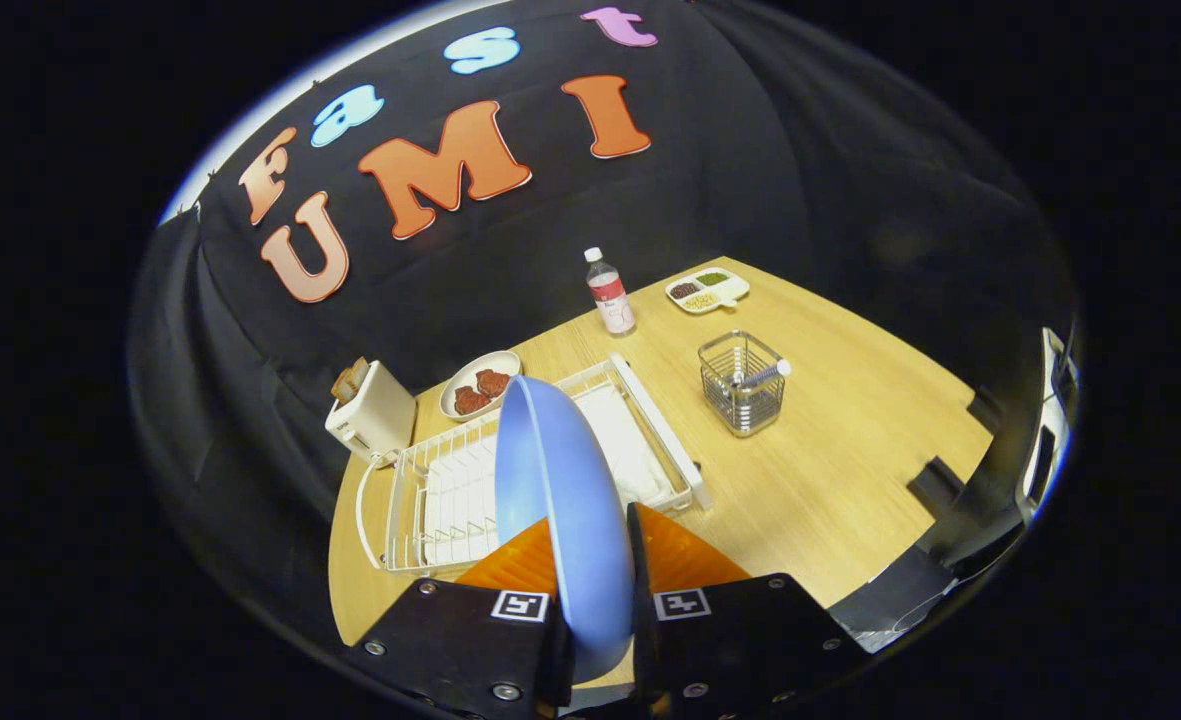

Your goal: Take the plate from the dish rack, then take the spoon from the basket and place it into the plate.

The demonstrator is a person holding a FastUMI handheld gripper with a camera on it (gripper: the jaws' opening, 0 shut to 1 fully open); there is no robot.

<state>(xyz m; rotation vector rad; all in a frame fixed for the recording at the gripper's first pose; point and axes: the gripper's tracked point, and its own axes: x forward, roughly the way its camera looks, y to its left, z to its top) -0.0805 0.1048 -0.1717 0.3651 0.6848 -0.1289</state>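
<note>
Blue plate [560, 500] stands on edge between the two fingers [598, 560], which press on it from either side; the gripper [595, 600] is closed on the plate and holds it raised above the near end of the dish rack [430, 500]. The plate appears clear of the rack's wires, though its lower rim is hidden behind the fingers, so contact there cannot be ruled out.

Just beyond the fingers the white wire dish rack lies on the wooden table [830, 480], toward its left edge, with no other dish seen in it. Behind the rack, at the far left corner, sit a toaster [372, 410] and a small oval dish of brown food [480, 385]. Right of the rack, well apart from it, a wire basket [743, 383] stands near the middle of the table with the spoon [762, 375] leaning inside, its handle poking over the rim. Along the far edge stand a bottle [609, 291] and a divided tray [707, 289].

Assessment: the first step, lifting the plate out of the rack, looks done or very nearly so. Outstanding: the plate has yet to be set down flat on the table, the spoon is untouched in the basket, and it has still to be carried to the plate.
</note>
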